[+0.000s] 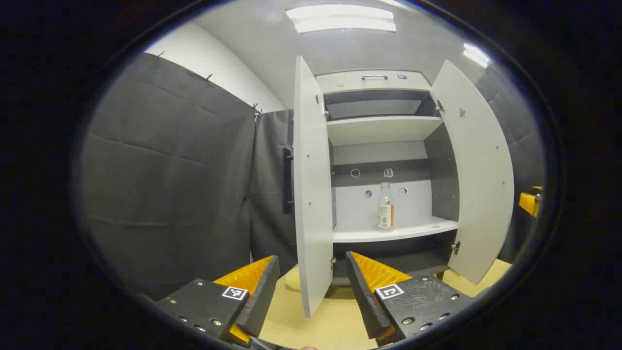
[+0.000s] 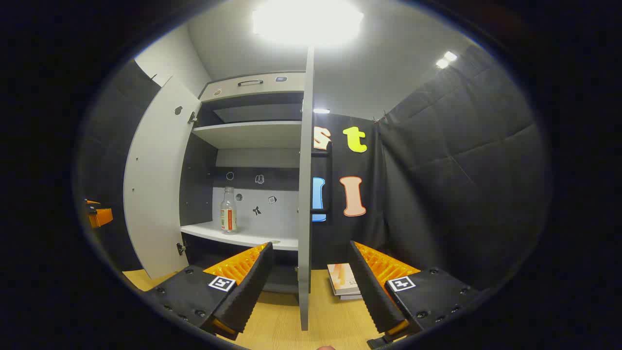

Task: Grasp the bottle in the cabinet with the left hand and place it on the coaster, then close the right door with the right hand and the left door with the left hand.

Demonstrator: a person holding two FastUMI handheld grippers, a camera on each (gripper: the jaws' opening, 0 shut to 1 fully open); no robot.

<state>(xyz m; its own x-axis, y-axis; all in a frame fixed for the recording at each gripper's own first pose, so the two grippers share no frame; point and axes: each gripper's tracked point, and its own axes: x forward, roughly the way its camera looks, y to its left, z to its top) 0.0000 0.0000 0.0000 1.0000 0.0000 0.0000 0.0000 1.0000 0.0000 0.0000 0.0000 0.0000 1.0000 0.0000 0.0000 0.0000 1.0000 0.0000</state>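
Observation:
A clear bottle (image 1: 385, 206) with a red-and-white label stands upright on the cabinet's lower white shelf (image 1: 413, 229). The same bottle (image 2: 228, 210) stands well beyond my right gripper. Both doors hang wide open: the left door (image 1: 313, 194) is nearly edge-on in the left gripper view, and the right door (image 1: 478, 180) swings outward. My left gripper (image 1: 313, 287) is open over the wooden table, short of the cabinet, with the left door's edge between its fingers in the view. My right gripper (image 2: 311, 282) is open, facing the right door's edge (image 2: 305, 194). A pale round object (image 1: 293, 278), perhaps the coaster, peeks from behind the left door.
A small stack of books (image 2: 344, 281) lies on the wooden table (image 2: 277, 321) right of the right door. An upper shelf (image 1: 384, 129) and a top drawer with a handle (image 1: 374, 77) sit above. Black cloth walls close in on both sides. The left door (image 2: 155, 184) stands at the left.

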